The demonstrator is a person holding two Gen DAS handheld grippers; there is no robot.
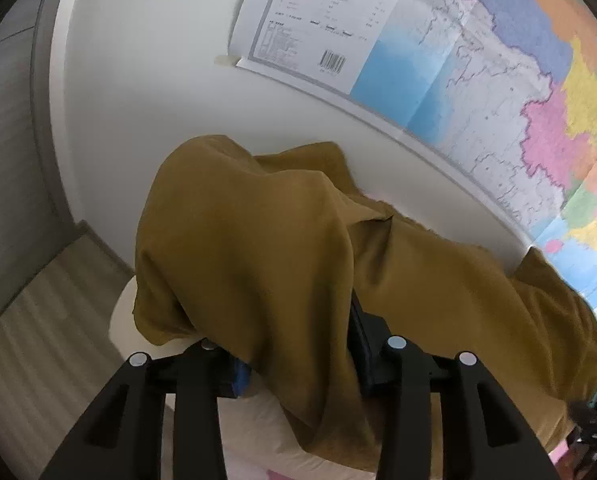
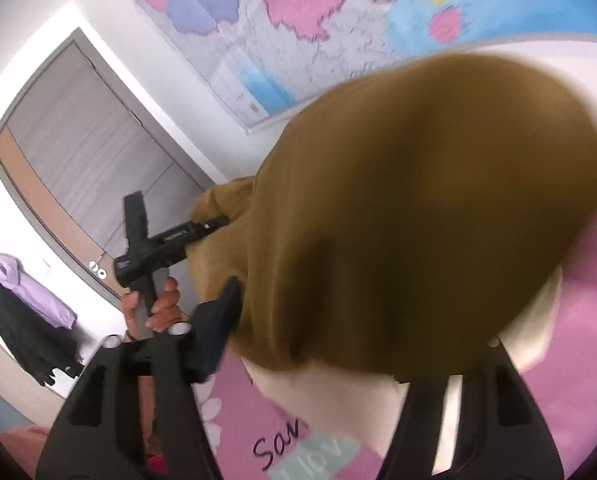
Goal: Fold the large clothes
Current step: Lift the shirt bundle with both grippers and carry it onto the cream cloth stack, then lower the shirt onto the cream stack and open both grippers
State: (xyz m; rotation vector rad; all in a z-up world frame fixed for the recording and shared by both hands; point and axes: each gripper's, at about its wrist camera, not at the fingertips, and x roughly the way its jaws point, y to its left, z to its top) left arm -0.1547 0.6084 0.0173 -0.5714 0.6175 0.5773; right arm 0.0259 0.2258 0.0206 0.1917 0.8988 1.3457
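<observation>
Mustard-brown cloth, a large garment (image 1: 258, 248), hangs draped over the front of both tools and sags between them above a bed with a pink printed bedcover (image 2: 578, 340) and a cream patch beneath. In the left wrist view the left hand-held gripper (image 1: 298, 360) has its jaws partly apart with a thick fold of the fabric running down between them and spilling over the tips; whether the pads press on it I cannot tell, since the cloth hides them. In the right wrist view the right hand-held gripper (image 2: 338, 344) stands wide, its left finger bare and dark beside the fabric, the other buried under the blurred brown mass, so a true grip cannot be confirmed there either. That view also shows the person's hand (image 2: 154, 308) around the left tool's handle, off to the left, with the garment bunched at its nose. Behind are a white wall, a coloured wall map (image 1: 518, 92), a grey door (image 2: 78, 168) and dark and lilac clothes hanging (image 2: 30, 312). My reading is that the garment is being brought down to the bed to lie for a fold. Done well, both tools should come down together, keep the held edge taut between them, spread it flat on the cover and free the cloth only once it rests without bunching.
</observation>
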